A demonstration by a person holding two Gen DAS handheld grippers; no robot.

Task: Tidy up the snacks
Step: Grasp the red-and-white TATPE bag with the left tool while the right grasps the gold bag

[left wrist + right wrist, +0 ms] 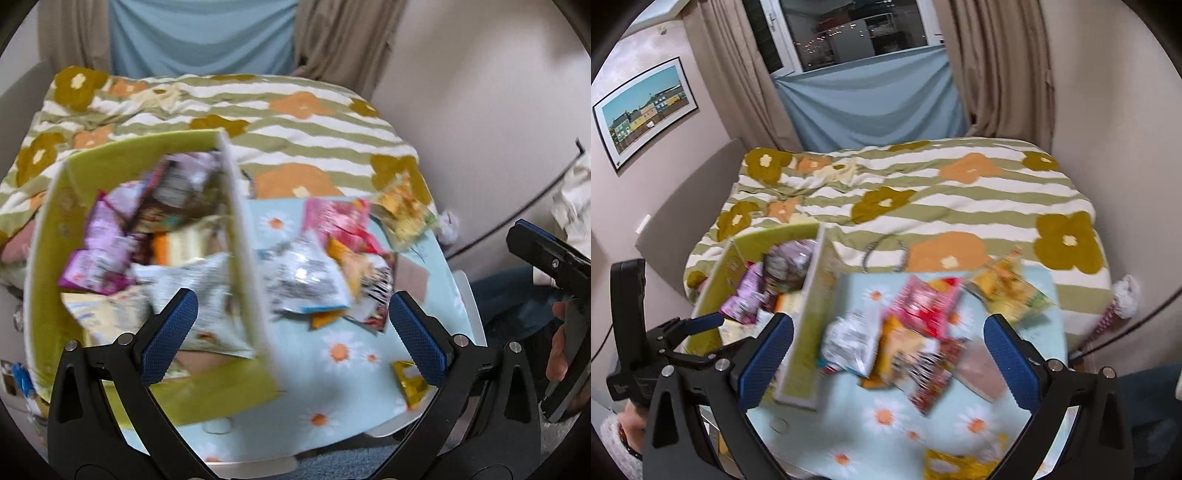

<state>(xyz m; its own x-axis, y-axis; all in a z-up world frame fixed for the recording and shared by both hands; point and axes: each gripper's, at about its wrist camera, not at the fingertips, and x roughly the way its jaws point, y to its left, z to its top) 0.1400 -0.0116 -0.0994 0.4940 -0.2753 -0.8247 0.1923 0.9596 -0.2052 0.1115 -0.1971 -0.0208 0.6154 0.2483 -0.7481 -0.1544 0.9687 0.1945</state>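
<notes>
Left wrist: crinkly foil snack packets, rectangular green box, daisy-print cloth

We see a table under a blue daisy cloth, standing against the bed. On the cloth a green box holds packets, and right of the box lies a heap of loose packets. Nearer us than the heap lies a yellow packet.
</notes>
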